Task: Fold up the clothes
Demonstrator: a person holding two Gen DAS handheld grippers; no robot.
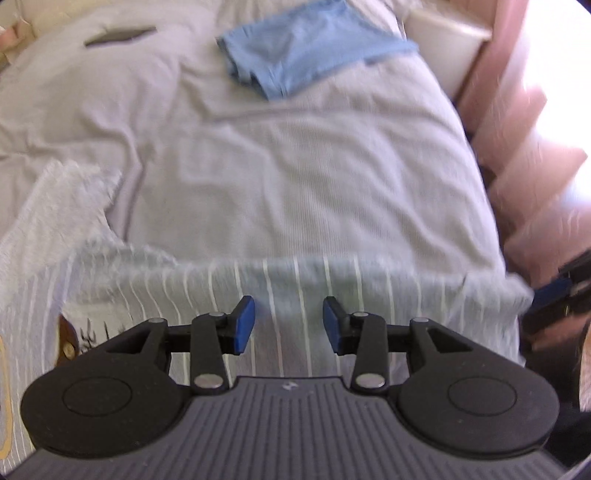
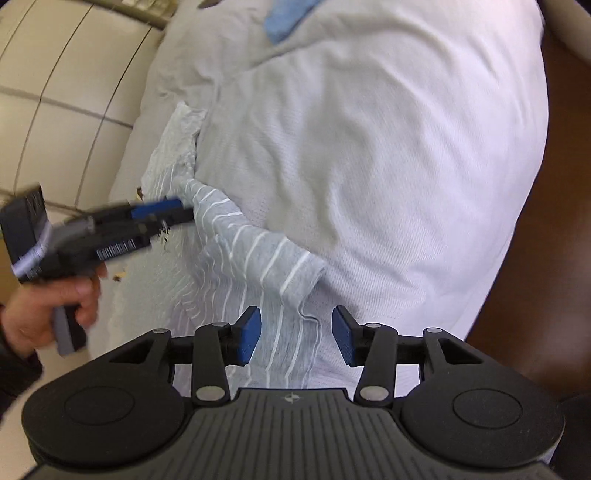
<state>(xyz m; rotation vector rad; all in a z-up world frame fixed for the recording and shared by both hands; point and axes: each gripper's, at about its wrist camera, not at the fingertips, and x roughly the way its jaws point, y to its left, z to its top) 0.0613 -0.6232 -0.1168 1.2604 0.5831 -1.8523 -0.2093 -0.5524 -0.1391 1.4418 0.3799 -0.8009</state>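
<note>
While both grippers hang over the near edge of the bed (image 1: pixel 295 184), neither holds any cloth. The left gripper (image 1: pixel 289 325) has its jaws spread wide with only air between the blue pads, above the grey striped garment (image 1: pixel 295 288). The right gripper (image 2: pixel 296 336) is likewise wide open and empty, poised over the garment's near end.

The striped garment lies along the near side of the bed. In the left wrist view its far edge runs roughly straight across the frame just beyond the pads, and a fuzzy pale part of it bunches up toward the left. In the right wrist view a sleeve (image 2: pixel 258 251) lies in a diagonal band across the white bedcover, its cuff end near the right gripper. There the left gripper appears at the left, held in a hand (image 2: pixel 48 306), its tips close by the sleeve's upper end; blur hides whether they touch.

A folded blue garment (image 1: pixel 306 48) sits well apart near the far end of the bed, and a dark flat object (image 1: pixel 120 36) lies at the far left. Between these and the striped garment the wrinkled bedcover is open. The bed's right edge drops to a pink frame (image 1: pixel 524 166), and its left side meets a cream panelled wall (image 2: pixel 66 74).
</note>
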